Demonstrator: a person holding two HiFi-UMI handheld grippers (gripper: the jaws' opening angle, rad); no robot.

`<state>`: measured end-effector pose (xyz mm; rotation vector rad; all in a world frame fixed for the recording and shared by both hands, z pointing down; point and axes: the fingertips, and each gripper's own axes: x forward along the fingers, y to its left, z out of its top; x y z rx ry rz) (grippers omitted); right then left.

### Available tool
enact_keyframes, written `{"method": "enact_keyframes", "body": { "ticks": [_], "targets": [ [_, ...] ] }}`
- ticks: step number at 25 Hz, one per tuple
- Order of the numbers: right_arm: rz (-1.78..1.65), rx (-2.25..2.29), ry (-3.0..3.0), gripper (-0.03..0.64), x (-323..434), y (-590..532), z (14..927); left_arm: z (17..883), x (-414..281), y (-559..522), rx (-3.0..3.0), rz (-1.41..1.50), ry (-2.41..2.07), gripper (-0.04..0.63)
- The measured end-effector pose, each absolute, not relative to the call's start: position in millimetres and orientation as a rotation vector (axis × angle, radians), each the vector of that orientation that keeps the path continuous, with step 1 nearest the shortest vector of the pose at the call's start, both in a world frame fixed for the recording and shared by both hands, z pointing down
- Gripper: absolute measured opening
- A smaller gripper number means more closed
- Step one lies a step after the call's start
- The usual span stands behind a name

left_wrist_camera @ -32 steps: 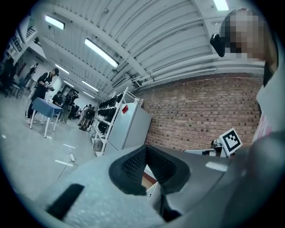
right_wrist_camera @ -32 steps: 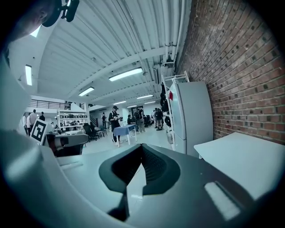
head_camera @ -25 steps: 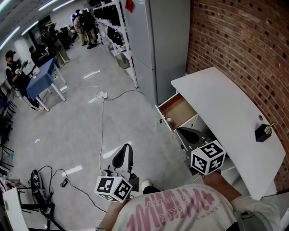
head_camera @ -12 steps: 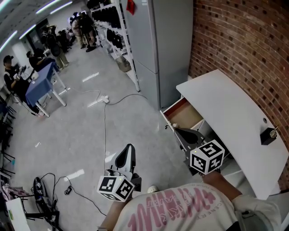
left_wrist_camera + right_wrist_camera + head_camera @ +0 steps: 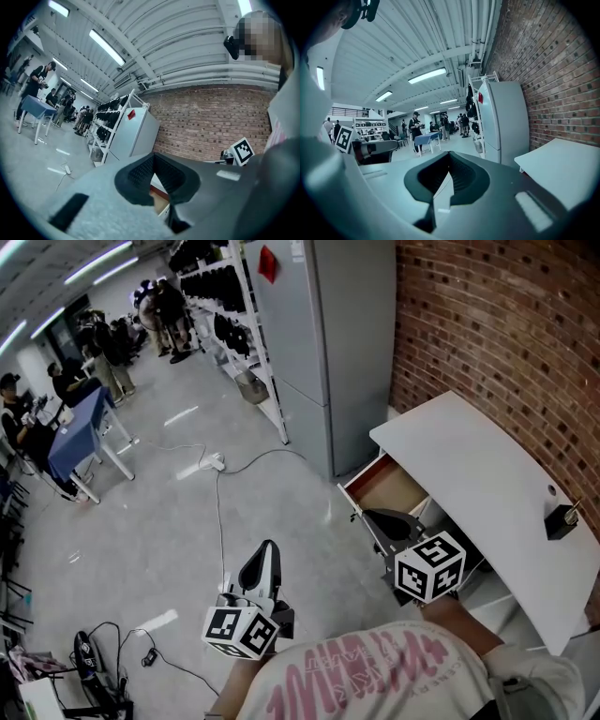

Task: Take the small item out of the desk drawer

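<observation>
- One white desk [image 5: 478, 474] has its drawer [image 5: 394, 486] standing open on the front side.
- The right gripper [image 5: 371, 516] is closed and empty just before the desk's drawer. It should open before dipping in.
- The left gripper [image 5: 268, 549] is closed and empty too, well off the desk.
- The small item isn't visible in the drawer.

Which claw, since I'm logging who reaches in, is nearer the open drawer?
The right claw: its tip hangs just beside the open drawer of the white desk, while the left claw is out over the floor, well away.
</observation>
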<state>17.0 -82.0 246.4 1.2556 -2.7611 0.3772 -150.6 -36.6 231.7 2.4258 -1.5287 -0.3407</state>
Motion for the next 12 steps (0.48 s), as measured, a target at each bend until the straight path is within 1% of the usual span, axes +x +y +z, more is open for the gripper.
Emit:
{"method": "enact_keyframes", "body": {
  "ticks": [6, 12],
  "targets": [
    [0.370, 1.301, -2.747, 0.014, -2, -93, 245, 228, -174, -51, 2.449, -0.345, -1.497, 0.006],
    [0.392, 1.349, -2.704, 0.014, -15, -102, 266, 242, -195, -64, 2.444, -0.333, -1.476, 0.006]
  ]
}}
